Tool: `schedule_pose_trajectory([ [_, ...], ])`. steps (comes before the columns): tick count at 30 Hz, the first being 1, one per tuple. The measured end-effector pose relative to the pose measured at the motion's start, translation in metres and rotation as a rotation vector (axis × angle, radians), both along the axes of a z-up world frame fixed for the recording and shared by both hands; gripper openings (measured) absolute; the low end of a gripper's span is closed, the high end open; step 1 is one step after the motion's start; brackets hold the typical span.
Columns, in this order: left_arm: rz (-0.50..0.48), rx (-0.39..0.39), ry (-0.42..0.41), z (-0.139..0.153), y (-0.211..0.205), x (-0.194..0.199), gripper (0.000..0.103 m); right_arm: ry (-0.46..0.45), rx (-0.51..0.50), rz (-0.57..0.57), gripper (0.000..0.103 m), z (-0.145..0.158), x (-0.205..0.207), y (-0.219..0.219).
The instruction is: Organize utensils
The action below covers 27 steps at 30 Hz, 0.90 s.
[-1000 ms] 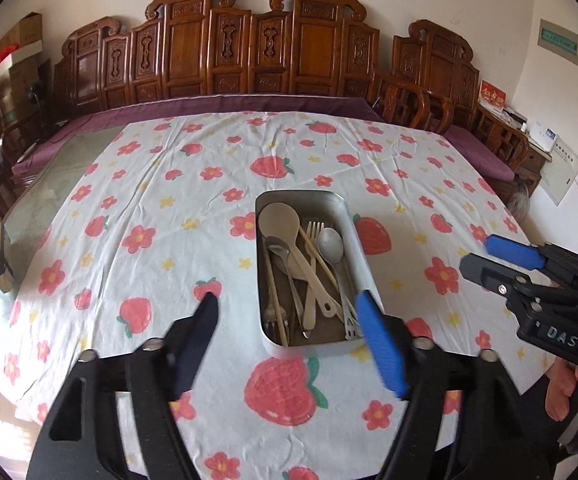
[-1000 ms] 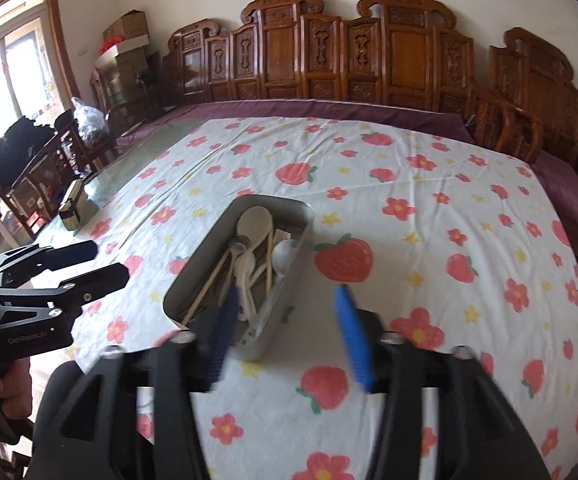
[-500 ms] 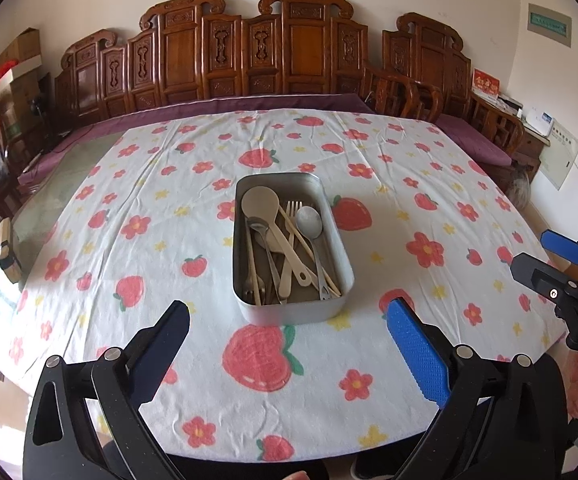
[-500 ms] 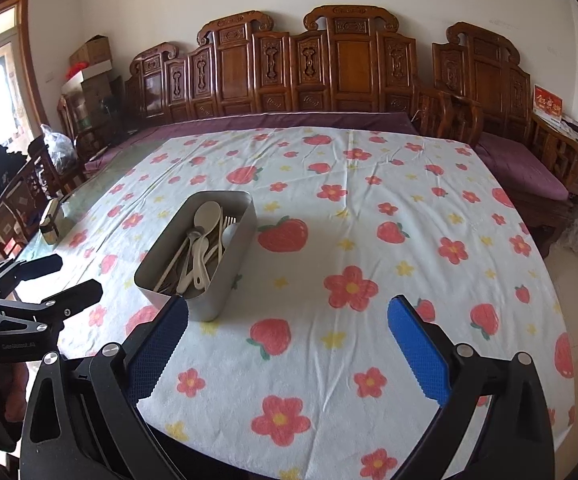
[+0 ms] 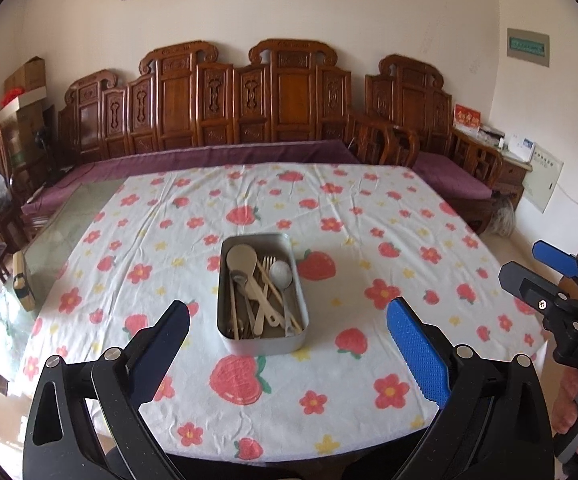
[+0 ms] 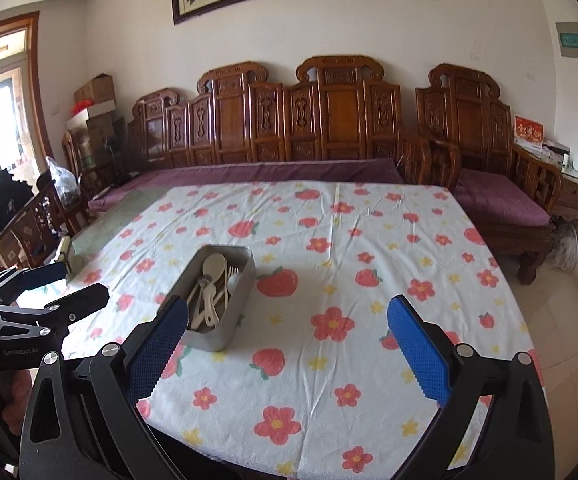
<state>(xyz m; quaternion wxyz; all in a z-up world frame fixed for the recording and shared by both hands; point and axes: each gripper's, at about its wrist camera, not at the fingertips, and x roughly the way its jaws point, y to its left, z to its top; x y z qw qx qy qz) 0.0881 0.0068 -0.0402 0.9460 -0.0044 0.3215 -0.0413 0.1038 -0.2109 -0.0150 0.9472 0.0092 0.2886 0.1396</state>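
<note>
A grey metal tray [image 5: 263, 342] stands on the strawberry-print tablecloth [image 5: 329, 248] and holds several utensils: a pale rice paddle [image 5: 243, 259], a fork [image 5: 268, 264], a metal spoon [image 5: 280, 271], chopsticks. It also shows in the right wrist view [image 6: 241, 292]. My left gripper [image 5: 287, 344] is open and empty, held back over the table's near edge, in front of the tray. My right gripper [image 6: 289, 340] is open and empty, to the tray's right, also near the front edge; it shows at the right of the left wrist view [image 5: 529, 268].
A carved wooden bench [image 5: 249, 108] with purple cushions runs behind the table. A small box [image 5: 23, 280] lies on the bare glass at the table's left side. Wooden chairs and stacked cartons [image 6: 93, 108] stand at the left. A side cabinet [image 6: 573, 188] stands at the right.
Both grippers have pulled back and up from the tray and opened wider. The tray looks smaller and farther away; more of the wall and bench shows.
</note>
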Motion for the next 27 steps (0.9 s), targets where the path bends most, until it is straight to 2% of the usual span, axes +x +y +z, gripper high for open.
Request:
schedule_pose_trajectory([
  [8, 0.022, -0.011, -0.094, 0.039, -0.004, -0.019, 0.095, -0.098, 0.024, -0.006, 0.100, 0.042, -0.023, -0.009],
  [13, 0.034, -0.008, -0.134, 0.054, -0.003, -0.027, 0.095, -0.139, 0.028, -0.014, 0.100, 0.058, -0.034, -0.014],
  [27, 0.038, -0.016, -0.147, 0.060, -0.001, -0.032, 0.095, -0.151, 0.017, -0.024, 0.100, 0.062, -0.039, -0.014],
])
